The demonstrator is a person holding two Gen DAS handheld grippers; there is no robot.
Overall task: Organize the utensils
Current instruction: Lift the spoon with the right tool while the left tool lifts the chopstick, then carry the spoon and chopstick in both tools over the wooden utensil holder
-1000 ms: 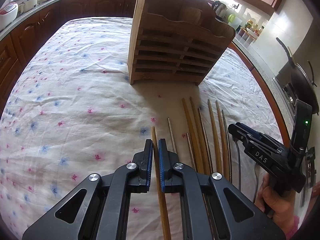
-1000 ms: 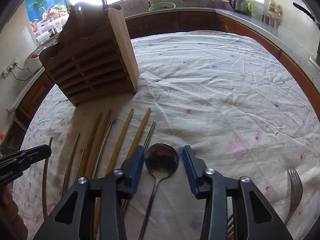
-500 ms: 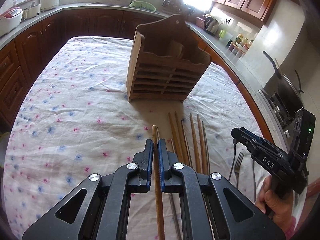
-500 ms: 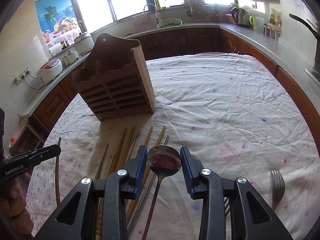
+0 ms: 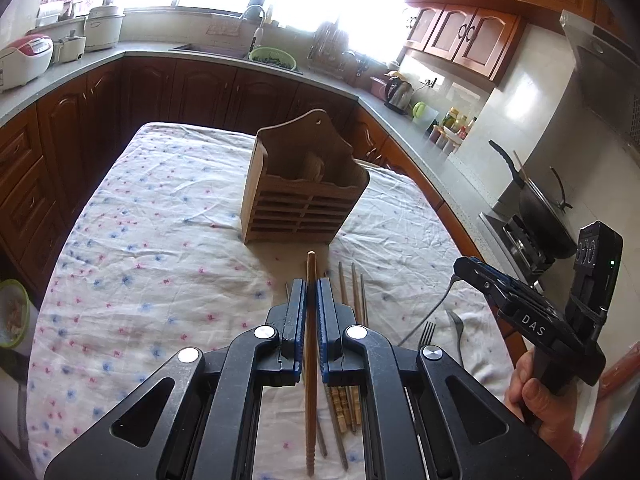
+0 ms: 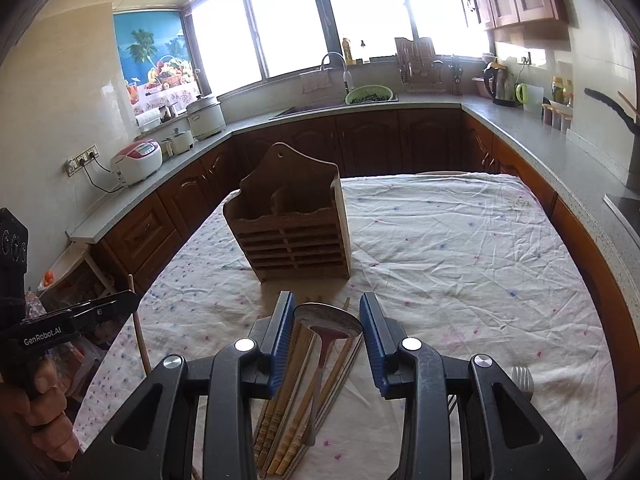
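My left gripper (image 5: 311, 284) is shut on a brown wooden chopstick (image 5: 311, 320), lifted above the table and pointing toward the wooden utensil holder (image 5: 304, 196). My right gripper (image 6: 327, 312) is shut on the bowl of a metal spoon (image 6: 329, 320), whose handle hangs down toward me. The slatted holder (image 6: 294, 220) stands upright mid-table, its top compartments open. Several wooden and metal chopsticks (image 6: 288, 412) lie on the cloth below the spoon. In the left wrist view the right gripper (image 5: 476, 272) shows at the right, the spoon handle trailing from it. The left gripper (image 6: 124, 300) with its chopstick shows in the right wrist view.
A flowered tablecloth (image 5: 160, 248) covers the table. Forks (image 5: 428, 330) lie on it at the right, one (image 6: 522, 376) beside my right gripper. Dark cabinets and grey counters ring the table, with a wok (image 5: 540, 208) on the stove and rice cookers (image 6: 138, 160) at the left.
Both grippers have risen from the cloth, one carrying the chopstick, the other the spoon. The holder now looks smaller and lower, and more of the kitchen is in view.
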